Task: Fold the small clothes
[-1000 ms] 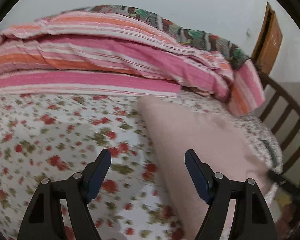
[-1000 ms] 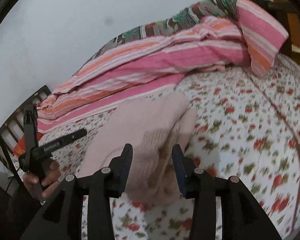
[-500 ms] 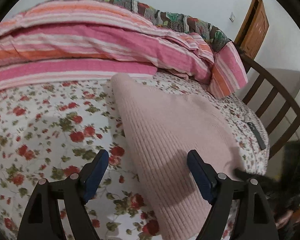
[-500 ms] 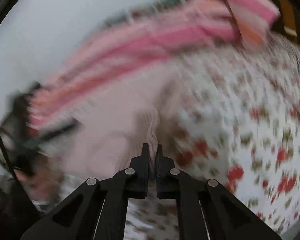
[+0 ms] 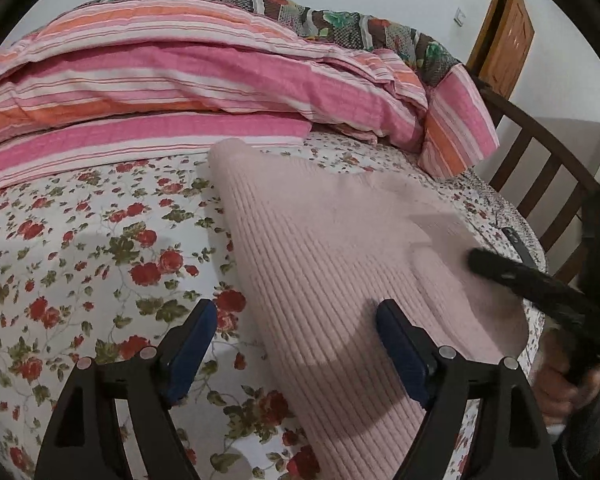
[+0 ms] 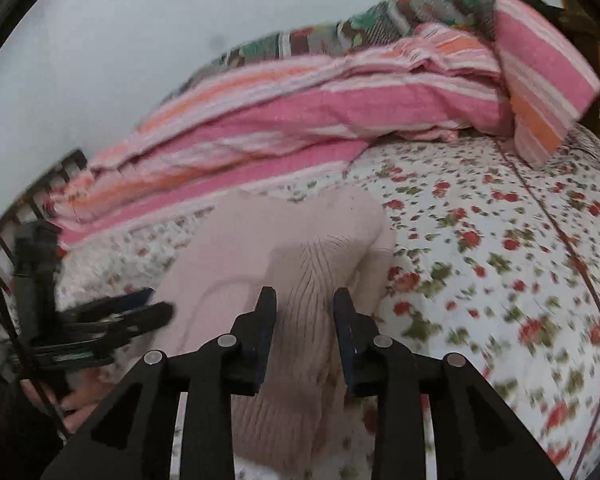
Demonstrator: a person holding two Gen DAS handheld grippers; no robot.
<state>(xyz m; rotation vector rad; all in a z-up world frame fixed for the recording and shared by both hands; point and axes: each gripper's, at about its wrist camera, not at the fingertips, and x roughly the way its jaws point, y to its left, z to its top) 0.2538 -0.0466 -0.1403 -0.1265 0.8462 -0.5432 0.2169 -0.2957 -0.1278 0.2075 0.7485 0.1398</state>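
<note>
Lying on the floral bed [image 5: 80,240]: one pink ribbed garment [image 5: 320,264], folded, running from 12 to 5 o'clock; striped quilt [image 5: 180,80] beyond. Left gripper [image 5: 292,356] wide, empty, straddling the garment's left edge. Right gripper [image 6: 305,336], pinched shut a moment ago, now opening, knit between its fingers: fold apparently just released

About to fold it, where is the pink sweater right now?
The pink sweater lies on the floral bedsheet, just below the striped quilt, right of centre in the left wrist view.
</note>
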